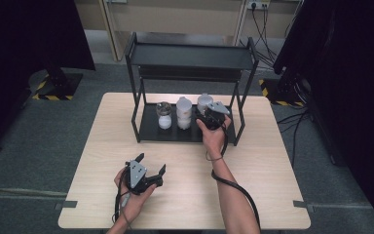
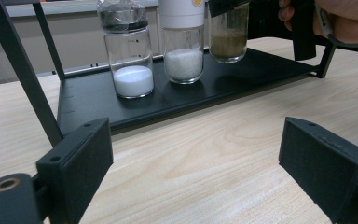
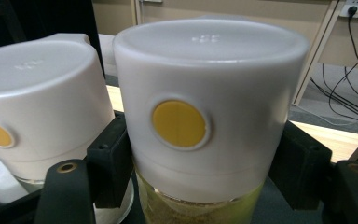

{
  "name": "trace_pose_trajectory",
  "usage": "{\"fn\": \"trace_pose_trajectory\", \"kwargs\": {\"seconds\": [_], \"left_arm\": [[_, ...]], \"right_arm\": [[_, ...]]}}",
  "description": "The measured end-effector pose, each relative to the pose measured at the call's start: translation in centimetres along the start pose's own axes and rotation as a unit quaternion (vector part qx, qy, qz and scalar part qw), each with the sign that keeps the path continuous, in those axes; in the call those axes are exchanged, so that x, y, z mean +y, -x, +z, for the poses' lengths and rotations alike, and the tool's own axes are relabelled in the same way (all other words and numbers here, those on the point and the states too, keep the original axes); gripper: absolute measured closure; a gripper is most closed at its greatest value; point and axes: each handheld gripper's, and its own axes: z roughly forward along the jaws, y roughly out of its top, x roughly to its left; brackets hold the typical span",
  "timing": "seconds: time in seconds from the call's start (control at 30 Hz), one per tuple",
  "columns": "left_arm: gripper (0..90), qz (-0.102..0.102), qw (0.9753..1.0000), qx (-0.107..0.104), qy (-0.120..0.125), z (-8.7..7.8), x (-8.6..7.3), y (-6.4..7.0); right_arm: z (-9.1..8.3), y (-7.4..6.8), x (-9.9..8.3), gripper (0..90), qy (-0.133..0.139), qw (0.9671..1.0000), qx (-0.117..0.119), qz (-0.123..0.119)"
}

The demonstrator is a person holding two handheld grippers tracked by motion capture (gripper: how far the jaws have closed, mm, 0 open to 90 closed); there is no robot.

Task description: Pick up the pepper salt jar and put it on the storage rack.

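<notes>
On the pale wooden desk [image 1: 185, 195] stands a black two-tier metal rack [image 1: 190, 56], and three jars sit in a row on its lower tray [image 2: 242, 74]. The right gripper [image 1: 213, 117] has reached in under the upper shelf to the rightmost jar, a glass spice jar with a white cap [image 3: 209, 107]. In the right gripper view the jaws stand on either side of it just below the cap, pressed against it or very nearly so. That jar stands upright on the tray, long axis vertical, cap up, and the round yellow button [image 3: 179, 123] on the cap faces back toward the gripper's camera; brownish-green powder shows in the glass below. Just beside it, at its left in that view, is the middle jar [image 3: 37, 102], with the same white cap and yellow button, holding coarse white grains. The third jar [image 2: 127, 51], farthest left on the tray, has a dark collar, a clear top and fine white powder at the bottom. All three are upright. The left gripper [image 1: 148, 168] rests in the person's hand low over the bare desk in front of the rack, jaws spread wide apart with nothing between them, pointing toward the jars.
</notes>
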Motion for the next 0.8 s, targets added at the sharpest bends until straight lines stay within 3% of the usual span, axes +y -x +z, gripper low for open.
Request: {"fn": "trace_pose_trajectory", "kwargs": {"seconds": [0.8], "left_arm": [[9.3,-0.001,1.0000,0.000,0.001,0.01,0.00,-0.02]], "right_arm": [[0.89,0.41,-0.92,30.9,-0.012,0.9999,-0.005,0.001]]}}
